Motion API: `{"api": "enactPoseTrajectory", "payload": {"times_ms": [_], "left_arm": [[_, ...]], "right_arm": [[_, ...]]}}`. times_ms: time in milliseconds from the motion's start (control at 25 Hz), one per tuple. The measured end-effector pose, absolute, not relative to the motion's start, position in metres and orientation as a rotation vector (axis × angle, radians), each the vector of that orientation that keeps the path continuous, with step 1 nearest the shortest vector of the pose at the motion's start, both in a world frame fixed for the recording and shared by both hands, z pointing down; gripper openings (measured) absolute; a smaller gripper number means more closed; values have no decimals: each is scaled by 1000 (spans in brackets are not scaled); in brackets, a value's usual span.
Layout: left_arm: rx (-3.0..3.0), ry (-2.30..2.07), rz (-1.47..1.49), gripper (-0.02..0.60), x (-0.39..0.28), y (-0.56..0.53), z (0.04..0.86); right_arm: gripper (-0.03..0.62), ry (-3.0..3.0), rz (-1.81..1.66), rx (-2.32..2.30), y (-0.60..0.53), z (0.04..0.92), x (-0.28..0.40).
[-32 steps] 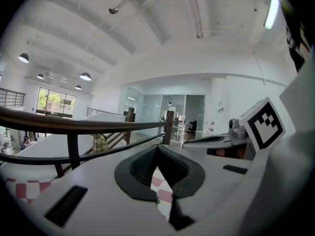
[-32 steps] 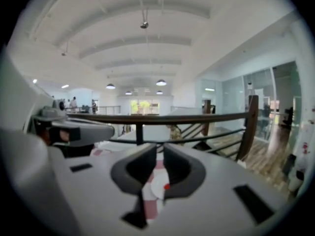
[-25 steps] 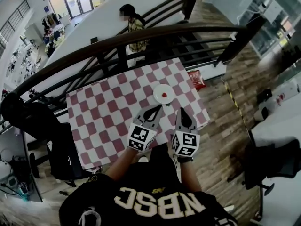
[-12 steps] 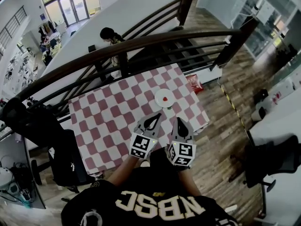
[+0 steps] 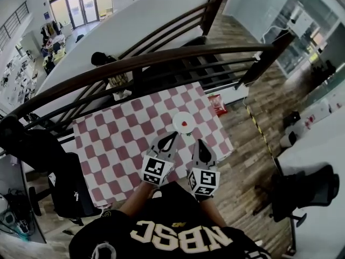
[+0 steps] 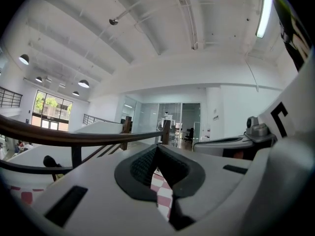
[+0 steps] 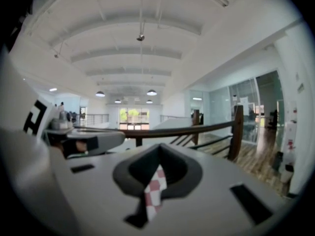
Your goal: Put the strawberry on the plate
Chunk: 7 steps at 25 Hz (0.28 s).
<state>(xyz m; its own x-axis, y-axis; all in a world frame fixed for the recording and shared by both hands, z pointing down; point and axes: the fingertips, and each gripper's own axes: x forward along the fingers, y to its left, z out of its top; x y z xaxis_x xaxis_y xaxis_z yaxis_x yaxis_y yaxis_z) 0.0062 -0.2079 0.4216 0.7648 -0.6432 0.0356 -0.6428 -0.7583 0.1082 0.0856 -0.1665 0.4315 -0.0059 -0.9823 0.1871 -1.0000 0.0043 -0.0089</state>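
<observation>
A small red strawberry (image 5: 185, 123) lies on a white plate (image 5: 179, 117) near the right edge of the red-and-white checked table (image 5: 116, 139). My left gripper (image 5: 173, 135) hovers just short of the plate on its near side, jaws shut and empty. My right gripper (image 5: 198, 143) is beside it, a little nearer to me, also shut with nothing in it. In the left gripper view the left gripper (image 6: 156, 149) points level over the cloth toward a railing. The right gripper (image 7: 158, 147) shows shut jaws with checked cloth below them.
A dark wooden railing (image 5: 161, 58) runs along the table's far side, with a person (image 5: 110, 74) on the stairs beyond. A red packet (image 5: 218, 104) lies on the floor by the table's right corner. Black office chairs stand at left (image 5: 67, 185) and right (image 5: 307, 190).
Both grippers have lifted and shifted slightly together, still shut and empty. The strawberry stays on the plate. The person beyond the railing has walked to the left.
</observation>
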Motion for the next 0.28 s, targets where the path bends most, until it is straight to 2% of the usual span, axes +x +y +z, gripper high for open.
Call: {"api": "enactPoseTrajectory", "payload": {"times_ms": [280], "left_arm": [[2836, -1043, 8, 9, 20, -240, 430]], "right_arm": [[18, -2091, 216, 2125, -199, 441, 111]]}}
